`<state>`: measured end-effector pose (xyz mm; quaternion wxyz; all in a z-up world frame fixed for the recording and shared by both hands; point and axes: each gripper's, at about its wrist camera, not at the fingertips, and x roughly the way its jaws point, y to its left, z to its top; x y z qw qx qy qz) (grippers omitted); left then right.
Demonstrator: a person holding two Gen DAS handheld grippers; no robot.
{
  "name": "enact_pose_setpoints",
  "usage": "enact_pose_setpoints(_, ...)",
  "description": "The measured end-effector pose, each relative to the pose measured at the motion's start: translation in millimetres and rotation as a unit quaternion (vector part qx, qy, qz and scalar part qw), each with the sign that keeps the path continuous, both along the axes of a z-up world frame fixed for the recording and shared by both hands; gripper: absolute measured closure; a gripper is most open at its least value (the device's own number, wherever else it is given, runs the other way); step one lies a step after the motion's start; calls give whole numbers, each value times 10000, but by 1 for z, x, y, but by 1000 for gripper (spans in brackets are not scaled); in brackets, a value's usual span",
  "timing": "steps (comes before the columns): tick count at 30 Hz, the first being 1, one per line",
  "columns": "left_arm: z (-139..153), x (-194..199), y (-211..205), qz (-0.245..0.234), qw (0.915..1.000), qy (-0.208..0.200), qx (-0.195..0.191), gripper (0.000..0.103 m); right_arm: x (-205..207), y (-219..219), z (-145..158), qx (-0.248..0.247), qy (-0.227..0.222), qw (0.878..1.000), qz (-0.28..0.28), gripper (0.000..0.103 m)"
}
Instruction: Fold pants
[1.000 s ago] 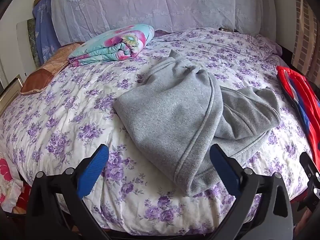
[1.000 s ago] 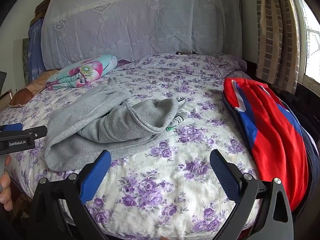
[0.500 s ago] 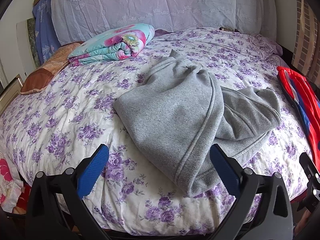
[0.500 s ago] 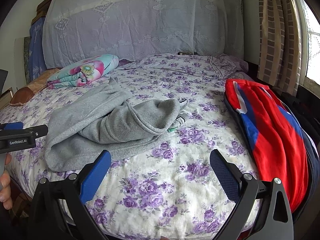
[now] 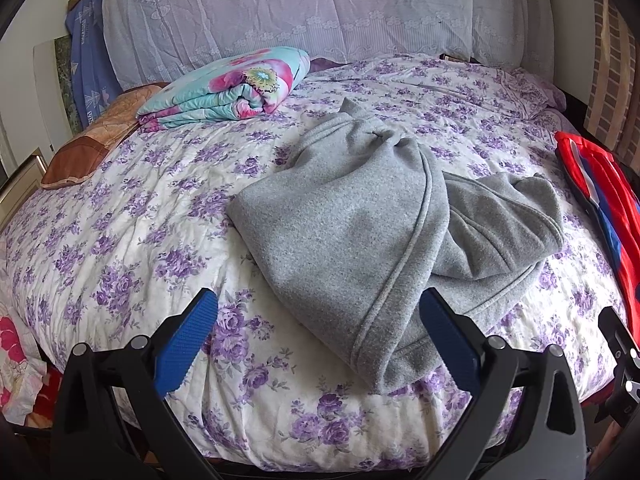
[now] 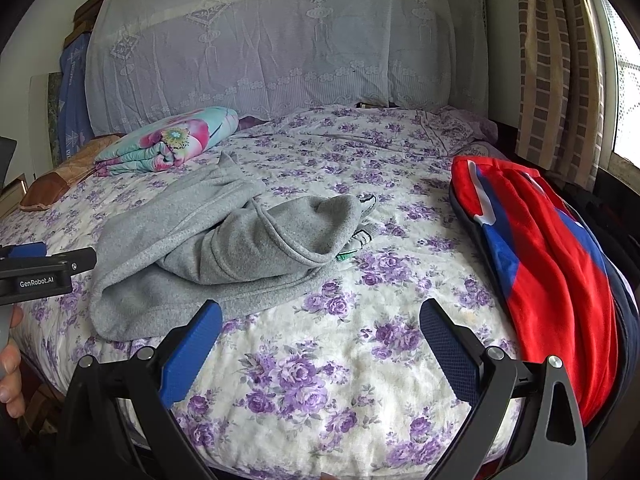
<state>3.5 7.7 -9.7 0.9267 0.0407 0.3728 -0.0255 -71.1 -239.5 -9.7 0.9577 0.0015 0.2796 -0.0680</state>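
Note:
Grey fleece pants (image 5: pixel 360 224) lie crumpled in a loose heap on the bed with the purple flowered cover (image 5: pixel 140 240). They also show in the right wrist view (image 6: pixel 224 248), left of centre, one part bunched on top. My left gripper (image 5: pixel 320 332) is open and empty, hovering just short of the pants' near edge. My right gripper (image 6: pixel 320 344) is open and empty above bare cover, to the right of the pants. The left gripper's body (image 6: pixel 40 272) shows at the left edge of the right wrist view.
A folded flowered quilt (image 5: pixel 232 88) and an orange-brown pillow (image 5: pixel 92 148) lie at the bed's far left. A red and blue garment (image 6: pixel 552 272) lies along the right edge. A lace-covered headboard (image 6: pixel 280 40) stands behind, a curtain (image 6: pixel 560 60) at right.
Both grippers have drifted slightly forward toward the bed. The pants have not moved and both grippers stay open.

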Motion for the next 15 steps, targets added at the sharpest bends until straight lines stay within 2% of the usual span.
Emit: enact_pose_setpoints(15,0,0,1,-2,10000,7,-15,5,-1,1,-1,17,20,10000,16,3)
